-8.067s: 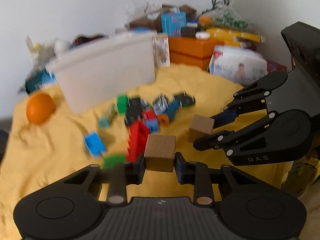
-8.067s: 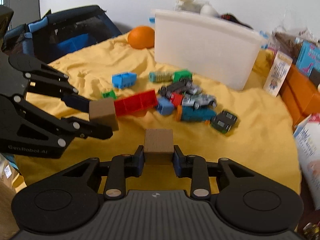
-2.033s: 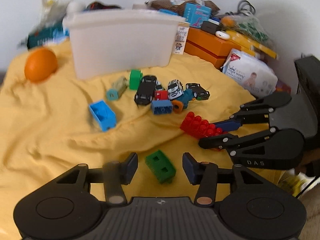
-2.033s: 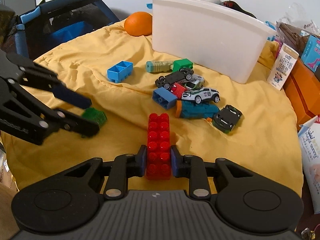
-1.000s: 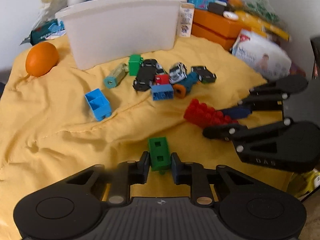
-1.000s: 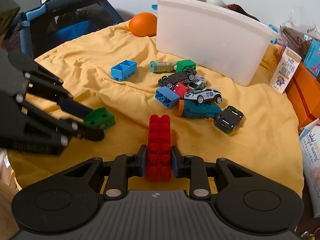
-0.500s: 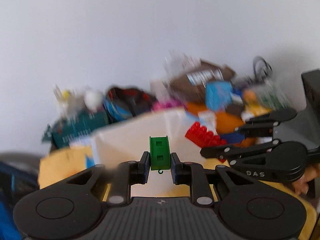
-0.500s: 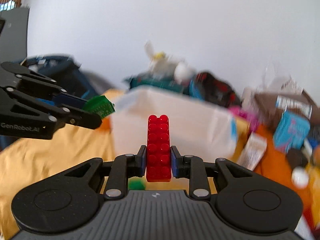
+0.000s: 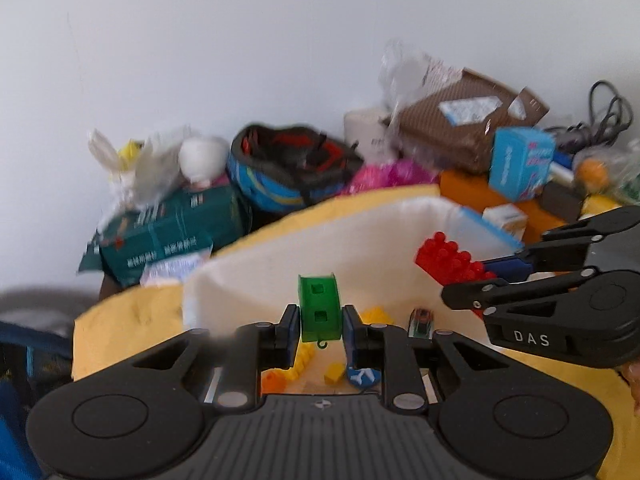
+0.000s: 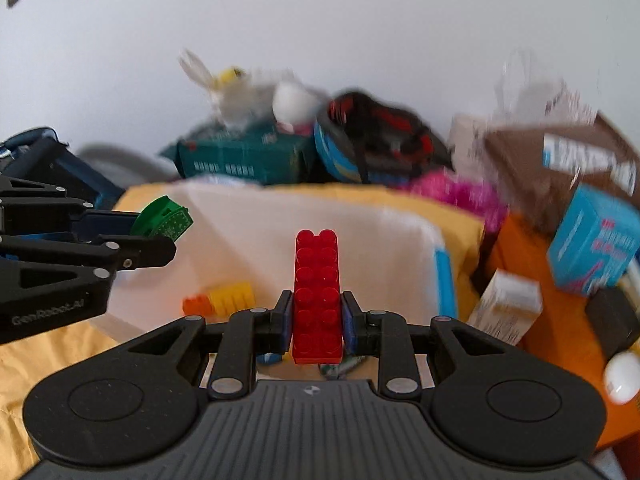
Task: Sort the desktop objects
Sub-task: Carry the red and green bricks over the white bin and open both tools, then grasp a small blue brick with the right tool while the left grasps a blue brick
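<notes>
The left tongs (image 9: 320,322) hung over the near rim of the white bin (image 9: 256,280) with the green block (image 9: 319,307) between the pads. Its jaws were opening, though the pads looked to be touching the block's sides yet. Below, inside the bin, lay yellow bricks (image 9: 376,315), an orange piece (image 9: 274,380) and a small toy car (image 9: 421,322).

To do this drop well, the left tongs should have been carried a little further past the rim before the jaws spread fully, so the block fell inside rather than onto the yellow cloth (image 9: 128,320).

To the right, the right tongs (image 10: 318,322) were clamped on the lower half of the long red brick (image 10: 318,292), which stood upright above the open bin. It sat over the bin's middle, so a release there looked safe. Because the brick is long and held near its base, a lower release seemed wise, lest it tumble and bounce out. The two tongs were near each other, so opening one after the other would have avoided a knock.
</notes>
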Motion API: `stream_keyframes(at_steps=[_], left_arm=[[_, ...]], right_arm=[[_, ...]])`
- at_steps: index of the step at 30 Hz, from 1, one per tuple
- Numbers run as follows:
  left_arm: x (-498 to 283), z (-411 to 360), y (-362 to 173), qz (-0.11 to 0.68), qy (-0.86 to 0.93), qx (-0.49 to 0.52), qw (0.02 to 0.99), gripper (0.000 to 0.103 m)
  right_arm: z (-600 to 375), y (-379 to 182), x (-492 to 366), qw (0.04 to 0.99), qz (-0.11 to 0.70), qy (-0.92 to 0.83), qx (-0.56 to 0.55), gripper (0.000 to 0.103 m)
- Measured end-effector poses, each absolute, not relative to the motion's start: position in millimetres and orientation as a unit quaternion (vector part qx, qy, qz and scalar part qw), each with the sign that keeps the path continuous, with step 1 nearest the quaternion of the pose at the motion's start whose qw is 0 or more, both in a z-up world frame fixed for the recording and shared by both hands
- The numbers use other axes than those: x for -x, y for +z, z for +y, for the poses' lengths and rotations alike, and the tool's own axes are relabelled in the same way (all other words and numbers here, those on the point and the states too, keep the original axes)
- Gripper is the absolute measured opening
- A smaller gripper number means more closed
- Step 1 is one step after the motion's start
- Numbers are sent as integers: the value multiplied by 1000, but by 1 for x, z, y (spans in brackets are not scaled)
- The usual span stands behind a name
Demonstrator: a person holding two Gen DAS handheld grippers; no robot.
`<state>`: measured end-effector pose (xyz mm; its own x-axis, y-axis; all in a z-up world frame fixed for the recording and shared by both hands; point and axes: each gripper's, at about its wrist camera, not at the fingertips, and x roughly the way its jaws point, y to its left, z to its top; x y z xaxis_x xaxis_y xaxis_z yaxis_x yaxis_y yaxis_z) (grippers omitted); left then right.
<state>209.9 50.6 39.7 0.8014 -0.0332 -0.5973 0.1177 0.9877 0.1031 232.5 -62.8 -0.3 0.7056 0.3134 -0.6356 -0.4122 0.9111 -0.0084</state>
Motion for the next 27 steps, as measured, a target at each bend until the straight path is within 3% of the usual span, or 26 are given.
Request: stream_keyframes(at_steps=[3, 5, 9, 11, 13, 18, 22, 27], left_arm=[[-206, 53, 38, 313, -48, -53, 947, 38], [-200, 52, 42, 301, -48, -65, 950, 59], [-183, 48, 55, 282, -40, -78, 956, 63], [-168, 53, 61, 271, -44, -44, 960, 73], [-150, 57, 61, 263, -52, -18, 963, 79], [-106, 58, 37, 278, -53, -14, 959, 79], [-70, 52, 13, 273, -54, -1, 961, 79], [-40, 47, -36, 342, -90, 48, 934, 79]], right_arm=[[-65, -8, -232, 921, 335, 180, 82, 34], [-66, -5, -230, 924, 324, 183, 88, 38], [-69, 5, -222, 930, 302, 188, 93, 48], [-71, 9, -217, 934, 290, 188, 95, 62], [-76, 12, -209, 936, 283, 190, 87, 69], [-87, 11, -179, 935, 267, 214, 86, 70], [-102, -5, -151, 927, 289, 235, 48, 78], [-106, -40, -106, 915, 299, 259, 74, 76]])
